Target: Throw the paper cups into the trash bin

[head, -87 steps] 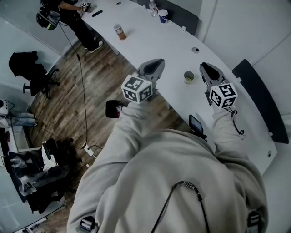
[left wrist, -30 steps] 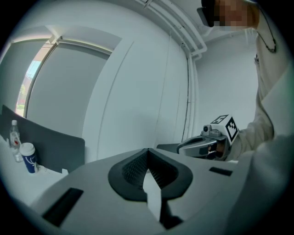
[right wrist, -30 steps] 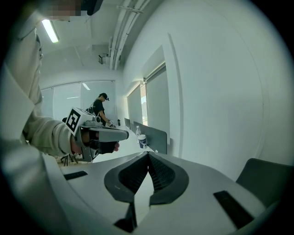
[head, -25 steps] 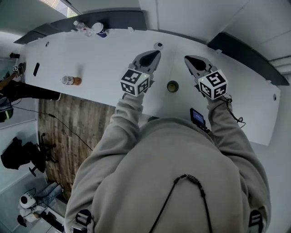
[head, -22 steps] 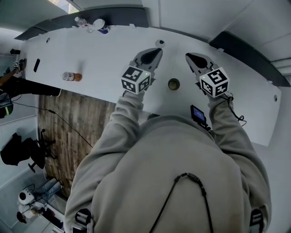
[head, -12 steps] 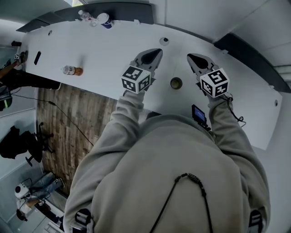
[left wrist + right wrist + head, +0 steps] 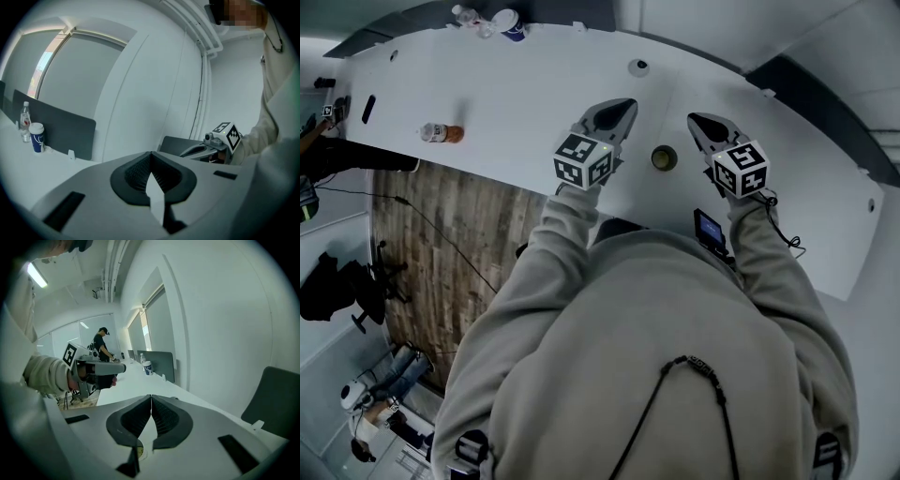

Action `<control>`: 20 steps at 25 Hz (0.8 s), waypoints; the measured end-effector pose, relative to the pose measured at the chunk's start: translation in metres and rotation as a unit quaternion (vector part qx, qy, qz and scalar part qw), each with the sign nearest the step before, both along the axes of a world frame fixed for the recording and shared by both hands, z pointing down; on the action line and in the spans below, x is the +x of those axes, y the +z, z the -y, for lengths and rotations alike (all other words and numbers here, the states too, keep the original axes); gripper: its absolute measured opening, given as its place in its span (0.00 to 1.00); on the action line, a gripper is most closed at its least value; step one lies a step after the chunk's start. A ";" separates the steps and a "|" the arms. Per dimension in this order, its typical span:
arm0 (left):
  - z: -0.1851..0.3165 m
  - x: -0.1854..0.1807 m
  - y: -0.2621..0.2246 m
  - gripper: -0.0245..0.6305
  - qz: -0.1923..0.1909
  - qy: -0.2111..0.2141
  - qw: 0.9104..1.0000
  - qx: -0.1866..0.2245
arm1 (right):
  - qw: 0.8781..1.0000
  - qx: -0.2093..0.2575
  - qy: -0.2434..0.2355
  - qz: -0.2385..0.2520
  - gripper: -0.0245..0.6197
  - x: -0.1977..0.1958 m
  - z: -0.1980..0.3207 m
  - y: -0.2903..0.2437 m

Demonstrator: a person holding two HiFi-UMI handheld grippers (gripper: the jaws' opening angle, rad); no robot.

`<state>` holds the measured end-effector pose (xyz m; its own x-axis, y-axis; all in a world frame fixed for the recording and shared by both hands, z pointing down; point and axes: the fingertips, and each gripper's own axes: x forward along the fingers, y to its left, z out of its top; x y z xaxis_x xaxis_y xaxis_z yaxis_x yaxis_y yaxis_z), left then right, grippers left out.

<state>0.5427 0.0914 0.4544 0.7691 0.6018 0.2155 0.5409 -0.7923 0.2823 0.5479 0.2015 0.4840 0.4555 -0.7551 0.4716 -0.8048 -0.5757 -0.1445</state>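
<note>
Since a second ago the head view has shifted, but the cup (image 7: 664,157) is still found between both grippers on the table (image 7: 487,94). It lies at 4 o'clock from the left gripper (image 7: 623,105) and at 8 o'clock from the right gripper (image 7: 698,120). A second cup (image 7: 508,21) is noted at the table's far end, at 11 o'clock.

Left gripper view: the jaws are seen pressed together, with nothing between them. The second cup (image 7: 37,137) stands at 9 o'clock.

Right gripper view: the jaws are likewise closed and empty. The cup (image 7: 139,453) shows just below them at 6 o'clock.

The cup is judged light, thin-walled and easily crushed. A gentle hold across the wall under the rolled rim is advised. Its contents cannot be made out.
</note>
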 end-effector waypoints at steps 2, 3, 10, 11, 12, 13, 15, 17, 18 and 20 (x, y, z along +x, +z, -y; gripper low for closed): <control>-0.002 -0.004 0.009 0.04 0.009 0.000 1.000 -0.001 | 1.000 -0.007 -0.002 0.011 0.07 -0.005 -0.001 0.012; -0.002 -0.006 0.014 0.04 0.014 0.000 1.000 -0.001 | 1.000 -0.010 -0.003 0.016 0.07 -0.007 -0.002 0.018; 0.004 -0.015 0.040 0.04 0.034 -0.012 0.999 0.001 | 0.998 -0.030 -0.007 0.051 0.07 -0.015 -0.005 0.056; 0.004 -0.016 0.043 0.04 0.037 -0.013 0.999 0.001 | 0.998 -0.033 -0.009 0.055 0.07 -0.017 -0.006 0.061; 0.003 -0.018 0.046 0.04 0.040 -0.013 0.999 0.001 | 0.998 -0.035 -0.010 0.059 0.07 -0.020 -0.008 0.065; 0.002 -0.020 0.050 0.04 0.043 -0.014 0.999 0.000 | 0.997 -0.036 -0.012 0.063 0.07 -0.022 -0.009 0.069; 0.001 -0.023 0.056 0.04 0.051 -0.017 0.999 -0.003 | 0.997 -0.038 -0.015 0.072 0.07 -0.027 -0.010 0.076; 0.000 -0.024 0.063 0.04 0.059 -0.020 0.998 -0.003 | 0.996 -0.043 -0.016 0.083 0.07 -0.030 -0.011 0.085; -0.001 -0.025 0.066 0.04 0.063 -0.021 0.998 -0.003 | 0.995 -0.046 -0.016 0.088 0.07 -0.030 -0.012 0.090; -0.002 -0.027 0.072 0.04 0.069 -0.023 0.997 -0.004 | 0.993 -0.050 -0.015 0.102 0.16 -0.033 -0.014 0.100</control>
